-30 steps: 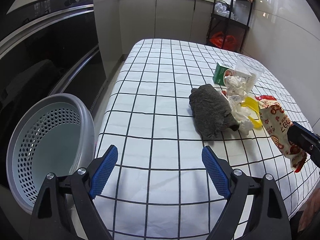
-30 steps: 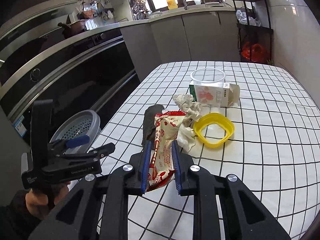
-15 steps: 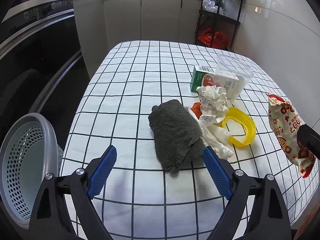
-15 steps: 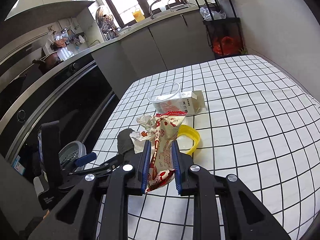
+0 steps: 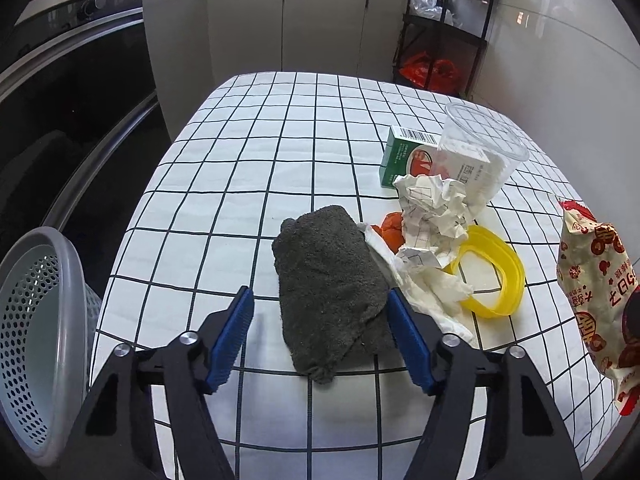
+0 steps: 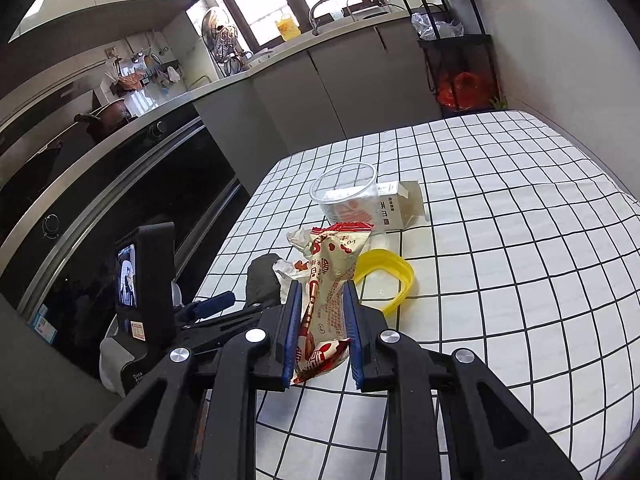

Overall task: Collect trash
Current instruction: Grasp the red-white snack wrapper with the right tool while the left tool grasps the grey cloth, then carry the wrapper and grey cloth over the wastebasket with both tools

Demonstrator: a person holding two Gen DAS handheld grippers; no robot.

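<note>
Straddling the near end of the dark grey towel (image 5: 332,288), the left gripper (image 5: 320,336) points forward over the checked tablecloth (image 5: 248,168), its blue pads spread wide with nothing held. Right gripper (image 6: 320,328): closed upon a red-and-cream snack wrapper (image 6: 328,292), raised above the table. Perforated grey basket (image 5: 36,340), left of the left gripper; contents not discernible. Clear plastic cup (image 5: 480,156), ahead right, beside a green carton (image 5: 400,156), crumpled paper (image 5: 432,216) and a yellow ring (image 5: 496,280).

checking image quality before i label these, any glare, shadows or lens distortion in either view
Left wrist view: fisheye bends the tablecloth grid, corners go black, sharp focus; a soft shadow lies beside the dark cloth between the open left gripper. Right wrist view: windows blown out, glare on the counter, grid curved; the snack wrapper in the right gripper is evenly lit.
</note>
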